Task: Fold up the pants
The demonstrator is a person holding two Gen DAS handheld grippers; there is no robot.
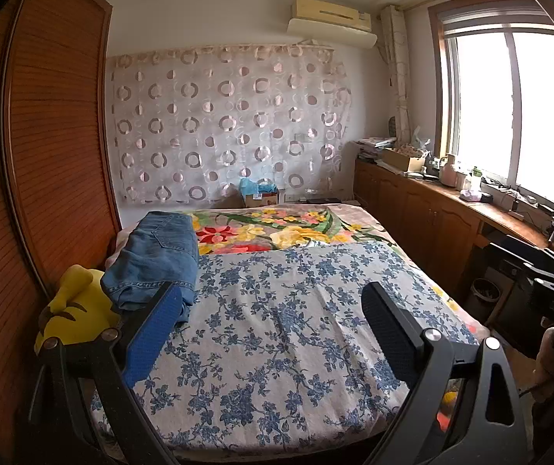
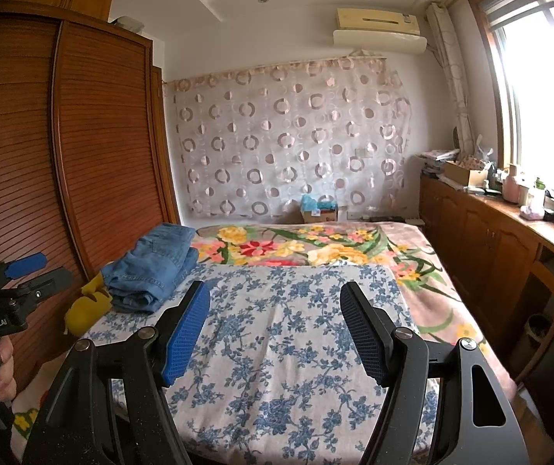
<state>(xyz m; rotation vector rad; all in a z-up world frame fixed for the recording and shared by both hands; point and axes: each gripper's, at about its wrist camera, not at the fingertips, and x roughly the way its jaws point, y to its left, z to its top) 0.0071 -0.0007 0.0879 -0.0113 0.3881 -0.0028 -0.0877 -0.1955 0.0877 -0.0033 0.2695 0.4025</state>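
On bed's left edge, by wardrobe (image 1: 56, 116): jeans (image 1: 156, 255) folded in stack, partly on blue-flowered sheet (image 1: 277, 333), partly over yellow plush (image 1: 71, 310) (plush jammed betw. bed and wardrobe). Left gripper (image 1: 271, 302) jaws wide, nothing betw. pads, hovering above sheet just right of jeans, not touching. Right gripper (image 2: 275, 306) also wide, empty, above sheet center, jeans off to its left. Flowered blanket (image 1: 288, 228) covers far half of bed.

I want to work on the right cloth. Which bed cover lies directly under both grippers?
The blue-flowered white cover, not the colourful blanket farther back.
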